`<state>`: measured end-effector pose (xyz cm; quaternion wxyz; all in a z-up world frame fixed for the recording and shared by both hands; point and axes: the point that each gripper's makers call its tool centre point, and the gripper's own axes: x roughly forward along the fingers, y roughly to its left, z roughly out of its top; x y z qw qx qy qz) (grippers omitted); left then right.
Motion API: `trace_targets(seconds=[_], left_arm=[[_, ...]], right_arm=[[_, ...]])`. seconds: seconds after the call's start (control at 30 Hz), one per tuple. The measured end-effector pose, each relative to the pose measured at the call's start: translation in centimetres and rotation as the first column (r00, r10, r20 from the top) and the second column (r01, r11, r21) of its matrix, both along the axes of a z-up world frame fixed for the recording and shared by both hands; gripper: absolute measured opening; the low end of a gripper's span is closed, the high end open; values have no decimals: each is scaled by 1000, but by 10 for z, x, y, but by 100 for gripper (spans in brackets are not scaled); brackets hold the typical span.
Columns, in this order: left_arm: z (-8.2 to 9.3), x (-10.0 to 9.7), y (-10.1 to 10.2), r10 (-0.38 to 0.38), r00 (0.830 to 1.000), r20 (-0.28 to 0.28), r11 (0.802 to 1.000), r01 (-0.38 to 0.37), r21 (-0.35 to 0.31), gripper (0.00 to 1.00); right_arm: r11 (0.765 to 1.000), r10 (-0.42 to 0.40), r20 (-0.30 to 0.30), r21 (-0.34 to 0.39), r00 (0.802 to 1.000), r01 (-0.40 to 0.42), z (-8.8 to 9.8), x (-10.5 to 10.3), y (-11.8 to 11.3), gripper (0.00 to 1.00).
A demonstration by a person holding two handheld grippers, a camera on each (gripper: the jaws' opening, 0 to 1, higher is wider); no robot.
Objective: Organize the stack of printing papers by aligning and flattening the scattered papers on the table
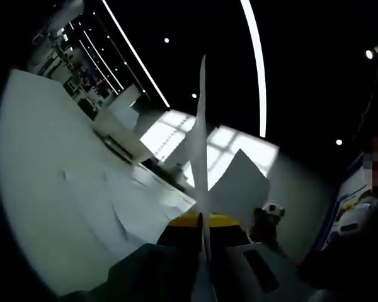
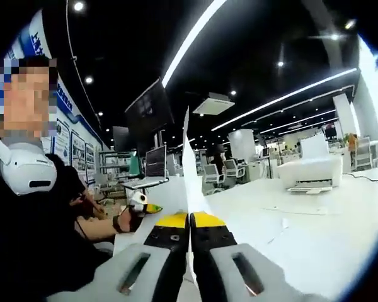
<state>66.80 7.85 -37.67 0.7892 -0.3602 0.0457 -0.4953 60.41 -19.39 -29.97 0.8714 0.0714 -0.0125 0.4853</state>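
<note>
My left gripper [image 1: 201, 221] is shut on white printing papers [image 1: 201, 145], which rise edge-on from between its yellow-tipped jaws; one sheet [image 1: 242, 185] bows away to the right. In the right gripper view, my right gripper [image 2: 190, 220] is likewise shut on papers [image 2: 188, 163] standing edge-on. Several more loose sheets [image 1: 129, 207] lie overlapping on the white table [image 1: 44, 157]. The right gripper [image 1: 269, 217] shows small beyond the held papers in the left gripper view. Held in a person's hand, the left gripper [image 2: 137, 204] appears at the left of the right gripper view.
A white printer [image 2: 309, 173] stands on the table [image 2: 315, 233] at the far right. A person [image 2: 31, 207] wearing a white headset sits close at the left. Monitors [image 2: 150, 107] and office chairs stand behind. Another white box [image 1: 116, 135] rests at the table's far end.
</note>
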Motion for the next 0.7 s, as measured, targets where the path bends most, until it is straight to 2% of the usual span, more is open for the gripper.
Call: trace_targets(seconds=[0.2, 0.7], left_arm=[[-1, 2, 2, 1, 1000, 2, 1000, -1, 3, 5], [-1, 1, 1, 0, 1000, 2, 1000, 0, 3, 5]], right_arm=[[1000, 21, 44, 13, 999, -21, 20, -9, 8, 0], [996, 86, 101, 29, 991, -89, 51, -33, 27, 0]])
